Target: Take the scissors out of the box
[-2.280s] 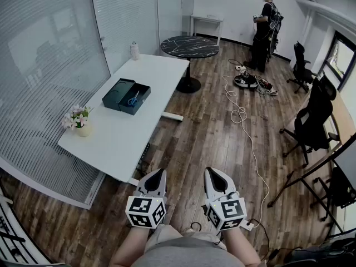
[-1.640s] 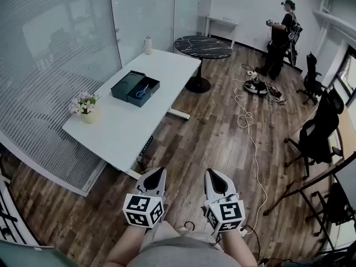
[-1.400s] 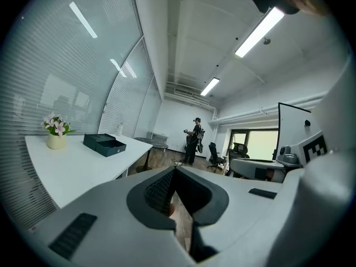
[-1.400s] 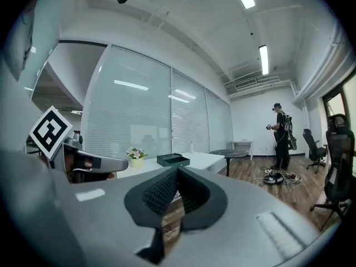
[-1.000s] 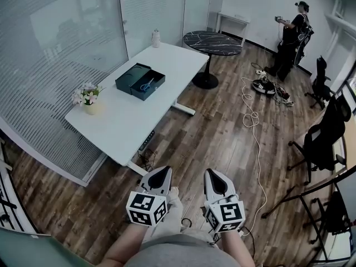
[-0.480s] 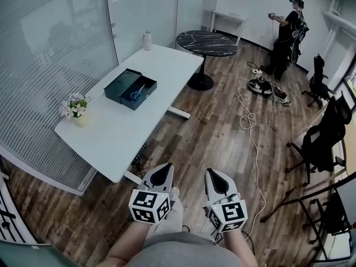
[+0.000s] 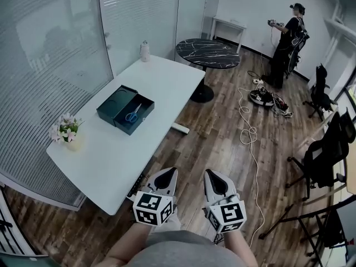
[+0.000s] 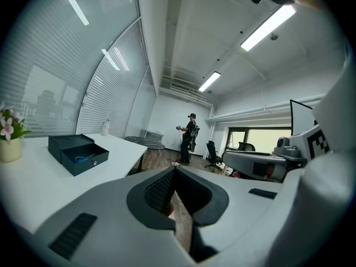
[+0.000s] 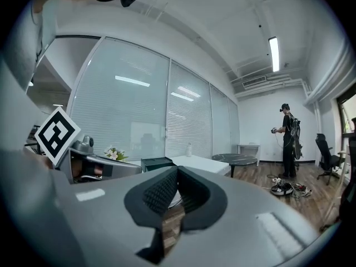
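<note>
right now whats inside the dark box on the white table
Blue-handled scissors lie inside the open box; nothing else shows in it. Its near wall hides a strip of the bottom, and the box is too small to tell more.

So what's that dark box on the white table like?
The box is dark teal, rectangular, and looks like stiff card. It shows as two halves touching side by side. The right-hand half in the head view is open on top and holds blue-handled scissors. It lies flat, at an angle to the edges of the white table, roughly midway between the flowers and the bottle. Nothing else touches it.
</note>
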The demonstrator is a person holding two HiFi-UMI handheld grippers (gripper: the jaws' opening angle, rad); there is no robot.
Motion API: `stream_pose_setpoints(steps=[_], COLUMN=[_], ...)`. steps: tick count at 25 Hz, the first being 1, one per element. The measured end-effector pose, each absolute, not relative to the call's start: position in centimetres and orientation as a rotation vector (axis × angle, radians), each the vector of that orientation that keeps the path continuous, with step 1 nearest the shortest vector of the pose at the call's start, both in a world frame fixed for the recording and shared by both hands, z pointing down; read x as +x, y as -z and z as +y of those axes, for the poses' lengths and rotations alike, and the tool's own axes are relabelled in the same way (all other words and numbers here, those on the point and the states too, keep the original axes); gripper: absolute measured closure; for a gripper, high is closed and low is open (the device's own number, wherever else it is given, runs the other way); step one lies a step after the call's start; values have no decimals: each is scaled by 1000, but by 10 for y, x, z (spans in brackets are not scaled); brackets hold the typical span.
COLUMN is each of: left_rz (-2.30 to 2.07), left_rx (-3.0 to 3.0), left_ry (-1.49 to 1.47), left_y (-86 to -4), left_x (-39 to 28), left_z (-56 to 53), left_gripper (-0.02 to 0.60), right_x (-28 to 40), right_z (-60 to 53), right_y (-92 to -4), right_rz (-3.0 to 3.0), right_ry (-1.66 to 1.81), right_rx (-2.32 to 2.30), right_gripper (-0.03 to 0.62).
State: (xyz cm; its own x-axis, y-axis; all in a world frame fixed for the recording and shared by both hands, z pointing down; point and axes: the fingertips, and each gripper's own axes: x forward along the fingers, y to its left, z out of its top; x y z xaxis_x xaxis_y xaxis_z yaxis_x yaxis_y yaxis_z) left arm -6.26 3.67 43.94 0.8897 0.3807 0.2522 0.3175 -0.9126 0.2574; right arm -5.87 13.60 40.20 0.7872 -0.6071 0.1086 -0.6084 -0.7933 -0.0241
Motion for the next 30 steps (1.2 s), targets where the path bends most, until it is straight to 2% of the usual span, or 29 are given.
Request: stream_pose_setpoints(steps=[12,22,30], left_rz=[524,442,228], left_rx=[2860,2866,2868], left_ry=[-446,-439,-436], left_y=[-440,-455,-458], left_x=[75,138,150], left_z=[-9,-59,-107], left_gripper=[575,575,575], right_x=[78,146,174], right_z=[86,40,-1], right_y=[-405,-417,-428], right_rz=[-1050,-1109,-1305], right_ry=[-180,-176,-244], right_rx=[2944,2923,2848], right_gripper=[585,585,584])
